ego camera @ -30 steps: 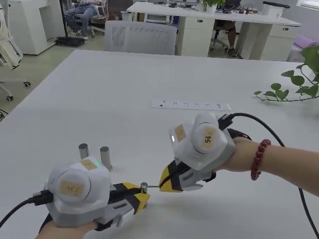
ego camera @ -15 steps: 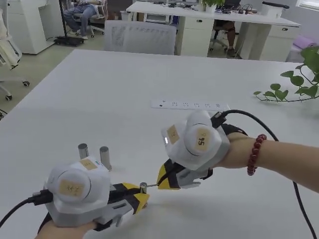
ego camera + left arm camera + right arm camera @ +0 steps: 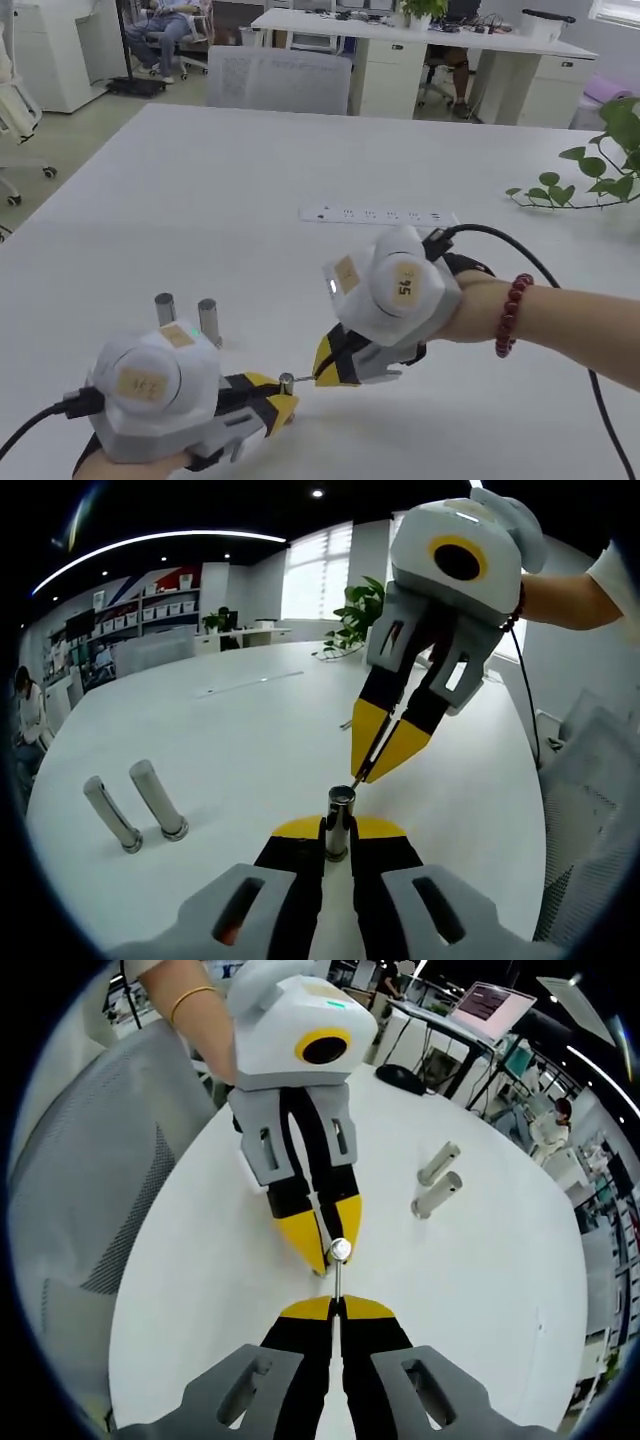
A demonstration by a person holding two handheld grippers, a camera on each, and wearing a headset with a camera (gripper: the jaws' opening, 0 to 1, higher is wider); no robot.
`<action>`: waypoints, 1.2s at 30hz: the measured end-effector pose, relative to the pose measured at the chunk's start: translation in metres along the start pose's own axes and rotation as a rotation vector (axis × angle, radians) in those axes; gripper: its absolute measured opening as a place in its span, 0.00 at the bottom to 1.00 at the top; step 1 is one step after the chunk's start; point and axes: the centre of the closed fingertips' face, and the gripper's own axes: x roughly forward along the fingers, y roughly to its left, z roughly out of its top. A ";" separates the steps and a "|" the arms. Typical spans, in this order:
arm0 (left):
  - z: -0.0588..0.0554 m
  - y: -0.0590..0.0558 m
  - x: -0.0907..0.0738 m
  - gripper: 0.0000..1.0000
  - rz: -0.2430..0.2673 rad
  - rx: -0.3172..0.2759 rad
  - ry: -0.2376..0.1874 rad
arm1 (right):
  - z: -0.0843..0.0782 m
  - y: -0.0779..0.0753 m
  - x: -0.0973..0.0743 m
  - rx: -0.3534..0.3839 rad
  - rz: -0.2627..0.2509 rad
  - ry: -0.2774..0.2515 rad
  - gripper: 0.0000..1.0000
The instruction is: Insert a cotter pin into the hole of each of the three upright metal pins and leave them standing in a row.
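Note:
My left gripper is shut on a short upright metal pin standing on the white table. Facing it, my right gripper is shut on a thin cotter pin. The cotter pin's tip reaches the held pin's top, touching or entering it; I cannot tell which. Two other metal pins stand side by side to the left, apart from both grippers.
A white power strip lies flat further back on the table. A leafy plant reaches in from the right edge. Cables trail from both grippers. Desks, chairs and a seated person stand beyond the table.
My right gripper has moved slightly left and toward the held pin, bringing the cotter pin's tip up to the pin's top. The left gripper has stayed put.

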 end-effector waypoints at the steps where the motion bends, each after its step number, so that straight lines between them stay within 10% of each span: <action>1: 0.000 0.000 0.000 0.07 -0.001 0.001 0.000 | 0.000 0.000 0.000 0.004 0.001 -0.005 0.03; 36: 0.000 -0.005 0.002 0.07 -0.021 0.052 0.003 | 0.008 0.003 0.003 0.012 0.013 -0.083 0.03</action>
